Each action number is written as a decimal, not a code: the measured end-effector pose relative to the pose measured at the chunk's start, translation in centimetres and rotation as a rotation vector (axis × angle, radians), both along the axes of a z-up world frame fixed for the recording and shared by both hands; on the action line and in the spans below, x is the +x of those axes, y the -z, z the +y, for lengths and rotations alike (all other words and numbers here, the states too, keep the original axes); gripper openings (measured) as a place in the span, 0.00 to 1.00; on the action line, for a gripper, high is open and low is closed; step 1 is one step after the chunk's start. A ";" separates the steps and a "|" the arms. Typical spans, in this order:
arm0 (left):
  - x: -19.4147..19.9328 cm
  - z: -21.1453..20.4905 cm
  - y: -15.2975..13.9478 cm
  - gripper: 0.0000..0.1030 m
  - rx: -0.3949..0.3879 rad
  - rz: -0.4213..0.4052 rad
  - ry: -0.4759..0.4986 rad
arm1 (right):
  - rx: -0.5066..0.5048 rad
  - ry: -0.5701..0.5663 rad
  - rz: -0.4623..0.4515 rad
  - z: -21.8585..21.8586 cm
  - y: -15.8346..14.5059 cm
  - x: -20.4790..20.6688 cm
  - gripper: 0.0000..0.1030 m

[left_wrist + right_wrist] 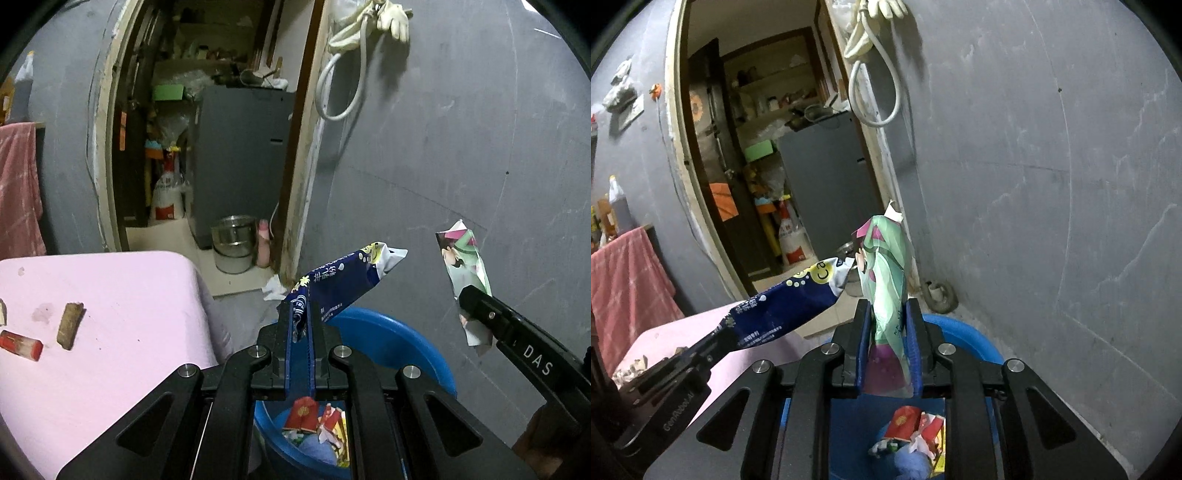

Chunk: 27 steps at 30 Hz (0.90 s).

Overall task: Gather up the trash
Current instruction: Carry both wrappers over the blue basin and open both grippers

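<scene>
My left gripper [300,310] is shut on a dark blue snack wrapper [340,280] and holds it above the blue bin [399,339]. The wrapper also shows in the right wrist view [783,314]. My right gripper [888,310] is shut on a green cartoon wrapper [886,273], also held over the blue bin [964,332]. That wrapper shows in the left wrist view [467,266] with the right gripper's finger [480,306] on it. Red packets [304,413] and other trash lie inside the bin.
A pink-covered table [110,332] at the left carries a red wrapper [20,345] and a brown piece [70,325]. A grey wall [461,147] stands behind the bin. An open doorway [207,147] shows a metal pot [232,243] and a grey cabinet [240,158].
</scene>
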<state>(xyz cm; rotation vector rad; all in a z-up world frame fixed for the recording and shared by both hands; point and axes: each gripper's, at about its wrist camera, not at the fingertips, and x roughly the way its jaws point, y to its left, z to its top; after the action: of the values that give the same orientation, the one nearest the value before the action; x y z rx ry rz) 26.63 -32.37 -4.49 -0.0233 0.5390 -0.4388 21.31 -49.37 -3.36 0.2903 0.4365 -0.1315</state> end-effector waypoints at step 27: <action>1.0 1.9 -0.1 0.45 -0.044 0.057 -0.028 | 0.033 0.043 0.005 -0.5 -0.1 0.5 0.48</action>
<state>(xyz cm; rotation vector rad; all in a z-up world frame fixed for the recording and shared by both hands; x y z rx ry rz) 27.61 -30.48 -4.35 -0.0861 0.5846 -0.4233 21.84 -49.92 -3.27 0.3320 0.4381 -0.1670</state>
